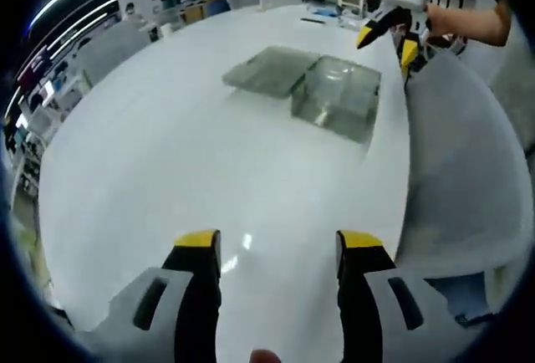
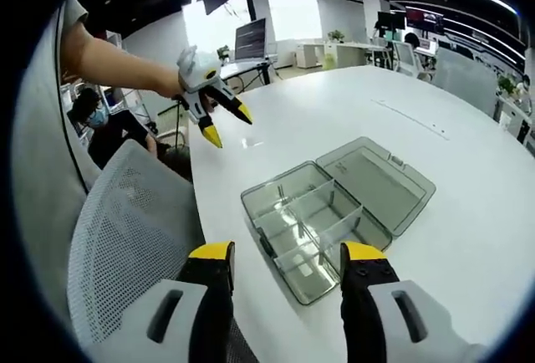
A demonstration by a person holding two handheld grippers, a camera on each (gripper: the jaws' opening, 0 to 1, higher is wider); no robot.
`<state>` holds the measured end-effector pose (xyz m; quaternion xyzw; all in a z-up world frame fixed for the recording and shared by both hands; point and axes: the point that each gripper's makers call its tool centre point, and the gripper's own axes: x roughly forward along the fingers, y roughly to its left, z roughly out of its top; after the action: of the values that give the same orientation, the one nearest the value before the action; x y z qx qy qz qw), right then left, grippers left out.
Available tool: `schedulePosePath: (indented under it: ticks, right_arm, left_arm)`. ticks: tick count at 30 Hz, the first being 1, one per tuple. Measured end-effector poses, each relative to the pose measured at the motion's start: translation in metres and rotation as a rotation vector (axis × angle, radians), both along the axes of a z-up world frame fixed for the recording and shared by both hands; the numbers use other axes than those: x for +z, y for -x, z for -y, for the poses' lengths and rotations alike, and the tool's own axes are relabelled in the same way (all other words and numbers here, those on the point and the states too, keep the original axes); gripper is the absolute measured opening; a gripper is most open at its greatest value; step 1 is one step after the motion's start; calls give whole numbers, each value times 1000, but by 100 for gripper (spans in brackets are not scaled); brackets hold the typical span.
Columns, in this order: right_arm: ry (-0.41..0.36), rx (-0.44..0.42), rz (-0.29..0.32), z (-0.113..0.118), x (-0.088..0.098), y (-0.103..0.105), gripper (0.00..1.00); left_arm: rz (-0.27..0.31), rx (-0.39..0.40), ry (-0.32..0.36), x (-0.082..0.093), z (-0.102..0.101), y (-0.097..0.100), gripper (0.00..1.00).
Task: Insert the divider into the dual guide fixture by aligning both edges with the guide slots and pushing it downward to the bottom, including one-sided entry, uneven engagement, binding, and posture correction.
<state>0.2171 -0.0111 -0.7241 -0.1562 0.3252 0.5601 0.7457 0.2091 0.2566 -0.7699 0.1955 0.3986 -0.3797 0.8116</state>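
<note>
A clear compartment box [image 2: 309, 231] lies on the white table [image 2: 334, 112] with its lid [image 2: 378, 181] folded flat beside it. Thin clear dividers [image 2: 322, 233] stand in its guide slots. My right gripper [image 2: 287, 254] hovers open and empty above the box's near edge. In the left gripper view the same box [image 1: 336, 95] and lid [image 1: 269, 69] sit far ahead, well beyond my left gripper [image 1: 278, 242], which is open with nothing between its yellow tips. The right gripper [image 1: 387, 43] shows at the upper right, a hand holding it. The left gripper [image 2: 226, 125] hangs open over the table's edge.
A grey mesh chair [image 2: 125, 229] stands against the table edge beside the box, also seen as the chair back [image 1: 460, 171]. A person [image 2: 92, 116] sits behind it. Desks and monitors [image 2: 251, 41] lie beyond the table.
</note>
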Motion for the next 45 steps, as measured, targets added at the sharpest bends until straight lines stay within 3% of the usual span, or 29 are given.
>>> schedulePosePath:
  ticks: [10,22,45]
  right_arm:
    - [17,-4,3,1,5,1,48]
    - [21,-21,-1,1,8,0,48]
    - [24,-39,-8,7,8,4,47]
  left_arm:
    - [-18,-114,-78,-19,-11,-10,51]
    - [-39,-204,-124,-28,-21,-22,44]
    - [-99,-365,-202,-43,-20,-18,39]
